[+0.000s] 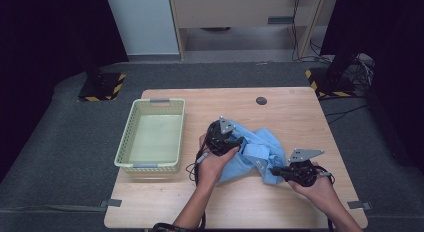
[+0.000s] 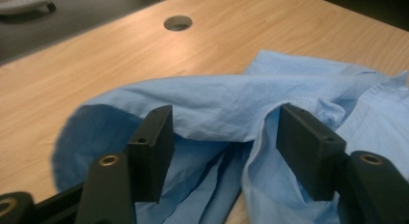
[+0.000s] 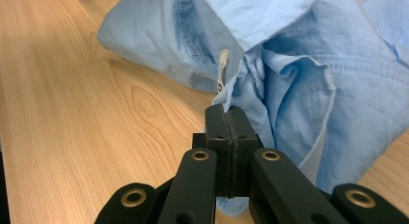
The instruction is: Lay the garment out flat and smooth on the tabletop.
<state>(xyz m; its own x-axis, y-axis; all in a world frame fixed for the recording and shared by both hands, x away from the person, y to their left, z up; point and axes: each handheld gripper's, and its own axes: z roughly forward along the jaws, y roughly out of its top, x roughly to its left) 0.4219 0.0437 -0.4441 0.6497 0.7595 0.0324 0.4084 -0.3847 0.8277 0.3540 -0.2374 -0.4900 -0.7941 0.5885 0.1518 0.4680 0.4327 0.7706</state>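
Gripper jaws on the right gripper (image 3: 226, 119) are pressed together, pinching a fold of the blue shirt (image 1: 255, 152). Part of that fold is hidden behind the jaws. Left gripper (image 2: 224, 137) jaws stand spread, with cloth between them. The shirt lies crumpled on the tabletop (image 1: 280, 112), right of the basket (image 1: 150, 137).

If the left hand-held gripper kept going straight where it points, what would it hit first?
Probably the blue shirt: the left hand-held gripper has open jaws straddling its folds, cloth bunched right ahead.
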